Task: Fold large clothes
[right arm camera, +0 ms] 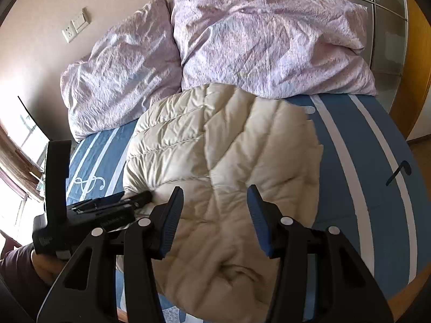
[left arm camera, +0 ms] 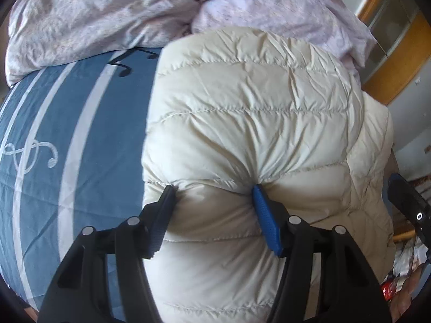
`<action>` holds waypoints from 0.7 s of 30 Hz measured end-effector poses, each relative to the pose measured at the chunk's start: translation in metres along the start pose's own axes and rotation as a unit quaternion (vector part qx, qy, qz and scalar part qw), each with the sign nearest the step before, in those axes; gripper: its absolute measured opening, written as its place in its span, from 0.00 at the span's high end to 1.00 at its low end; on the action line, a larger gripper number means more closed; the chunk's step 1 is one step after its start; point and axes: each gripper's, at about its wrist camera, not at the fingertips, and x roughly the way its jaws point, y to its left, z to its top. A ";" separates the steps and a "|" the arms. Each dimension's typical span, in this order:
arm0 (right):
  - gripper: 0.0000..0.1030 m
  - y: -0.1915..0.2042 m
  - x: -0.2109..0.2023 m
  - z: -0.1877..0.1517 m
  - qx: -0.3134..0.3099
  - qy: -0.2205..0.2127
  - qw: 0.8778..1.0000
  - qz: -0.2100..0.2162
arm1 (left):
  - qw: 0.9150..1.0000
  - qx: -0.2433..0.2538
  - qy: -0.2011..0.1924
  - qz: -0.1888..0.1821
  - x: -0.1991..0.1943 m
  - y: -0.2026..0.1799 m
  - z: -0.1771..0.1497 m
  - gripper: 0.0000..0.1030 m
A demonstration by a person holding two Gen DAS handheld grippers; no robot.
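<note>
A cream quilted down jacket (left arm camera: 250, 113) lies on the blue striped bed; it also shows in the right wrist view (right arm camera: 229, 145). My left gripper (left arm camera: 215, 188) has its jaws wide apart, pressed into the jacket's near part, with a puffy bulge of fabric between the fingertips. My right gripper (right arm camera: 215, 188) is open and empty, hovering above the jacket's near half. The left gripper (right arm camera: 140, 197) appears in the right wrist view at the jacket's left edge. The right gripper's edge (left arm camera: 409, 202) shows at the far right of the left wrist view.
A blue bedsheet (right arm camera: 350, 140) with white stripes and music notes covers the bed. A crumpled lilac duvet and pillow (right arm camera: 269, 40) lie at the head. A wooden bed frame and wardrobe (right arm camera: 409, 80) stand to the right. A window is on the left.
</note>
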 end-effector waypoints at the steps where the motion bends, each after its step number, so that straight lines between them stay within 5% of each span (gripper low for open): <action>1: 0.50 0.000 0.002 0.001 0.001 0.000 1.000 -0.003 | 1.000 0.005 0.002 -0.002 0.001 -0.003 0.000 0.42; 21: 0.53 -0.028 0.056 -0.001 0.012 0.050 0.996 -0.074 | 1.000 0.021 -0.001 -0.006 0.005 -0.009 0.002 0.41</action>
